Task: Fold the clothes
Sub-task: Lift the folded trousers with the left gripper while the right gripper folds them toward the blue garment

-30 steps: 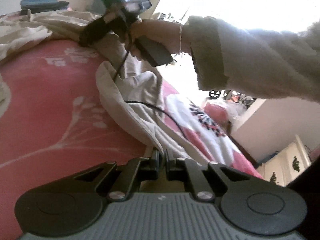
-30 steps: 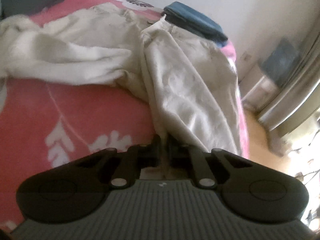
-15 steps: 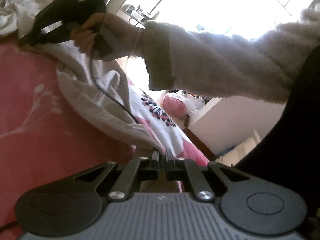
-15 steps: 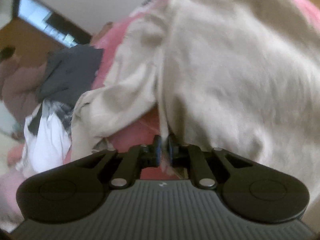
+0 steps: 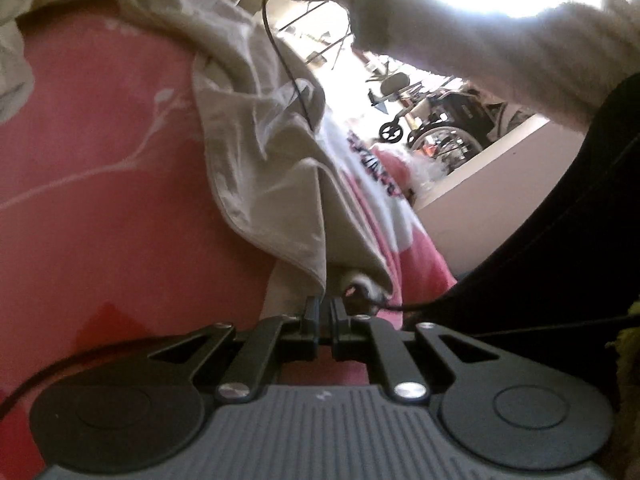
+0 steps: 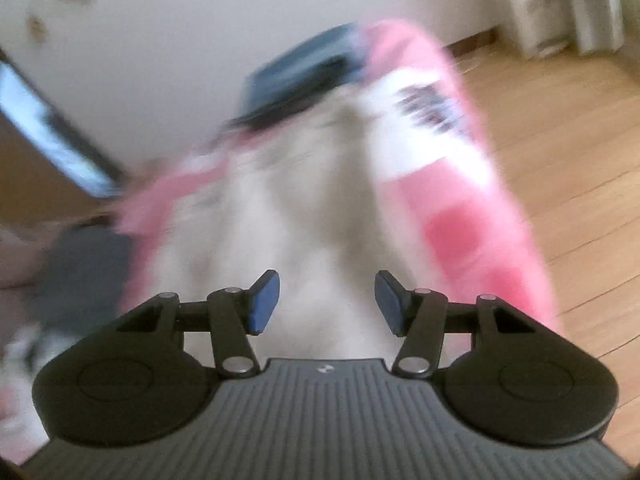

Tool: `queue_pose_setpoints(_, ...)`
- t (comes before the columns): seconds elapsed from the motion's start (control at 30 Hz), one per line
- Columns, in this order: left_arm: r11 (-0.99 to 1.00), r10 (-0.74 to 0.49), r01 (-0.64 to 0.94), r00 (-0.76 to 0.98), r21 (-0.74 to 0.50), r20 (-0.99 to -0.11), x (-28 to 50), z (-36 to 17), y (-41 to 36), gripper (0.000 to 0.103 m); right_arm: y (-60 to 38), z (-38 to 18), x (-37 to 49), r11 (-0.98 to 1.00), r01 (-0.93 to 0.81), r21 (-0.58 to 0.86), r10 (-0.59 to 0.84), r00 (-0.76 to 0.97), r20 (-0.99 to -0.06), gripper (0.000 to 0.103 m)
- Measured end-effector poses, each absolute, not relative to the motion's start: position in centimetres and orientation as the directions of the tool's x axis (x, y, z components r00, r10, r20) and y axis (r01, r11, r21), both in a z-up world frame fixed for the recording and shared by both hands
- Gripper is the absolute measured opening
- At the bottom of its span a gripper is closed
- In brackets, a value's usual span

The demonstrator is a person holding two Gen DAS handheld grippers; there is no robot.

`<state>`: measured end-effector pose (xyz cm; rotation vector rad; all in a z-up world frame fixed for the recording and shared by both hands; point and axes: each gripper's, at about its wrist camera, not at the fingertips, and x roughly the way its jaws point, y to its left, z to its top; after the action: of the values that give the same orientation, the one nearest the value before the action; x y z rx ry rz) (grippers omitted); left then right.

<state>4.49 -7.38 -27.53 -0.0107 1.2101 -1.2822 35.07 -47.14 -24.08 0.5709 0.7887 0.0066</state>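
Crumpled beige woven garment lies on the pink floral bed cover. Left gripper fingers clamp its hem; right gripper fingers opening, nothing between.

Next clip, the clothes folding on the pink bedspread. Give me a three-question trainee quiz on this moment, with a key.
1. True or false: the left gripper is shut on the beige garment.
2. Is any cloth between the pads of the right gripper? A) none, and the jaws are apart B) a beige hem C) the blue folded item
3. What colour is the bedspread under the garment?

Key: 1 true, a beige edge is pinched between the closed fingers. 2 A, the jaws are opening and the cloth lies beyond them. 3 pink, with a white pattern.
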Motion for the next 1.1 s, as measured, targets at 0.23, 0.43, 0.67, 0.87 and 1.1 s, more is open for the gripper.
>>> queue_pose_setpoints(0.23,0.441,-0.693,0.66,-0.182,-0.609,-0.698,5.0,-28.1,-7.5,0.006,-47.9,-26.9,36.8,0.824,0.269,0.498,0.14,0.755,-0.641,0.003)
queue_pose_setpoints(0.43,0.504,-0.658,0.627,-0.168,-0.595,-0.734,5.4,-28.8,-6.8,0.006,-49.2,-28.5,36.5,0.801,0.309,0.513,0.109,0.767,-0.632,0.006)
queue_pose_setpoints(0.67,0.574,-0.644,0.56,-0.142,-0.597,-0.752,6.4,-29.0,-6.9,0.014,-50.5,-26.6,38.9,0.796,0.267,0.544,0.105,0.823,-0.558,0.049)
queue_pose_setpoints(0.87,0.641,-0.624,0.517,-0.077,-0.567,-0.777,6.4,-28.4,-6.2,0.023,-51.5,-28.3,44.4,0.792,0.282,0.542,0.143,0.777,-0.613,0.054)
queue_pose_setpoints(1.1,0.697,-0.599,0.466,-0.037,-0.545,-0.8,5.7,-27.9,-6.0,0.023,-51.9,-28.4,47.1,0.777,0.241,0.582,0.18,0.8,-0.572,0.001)
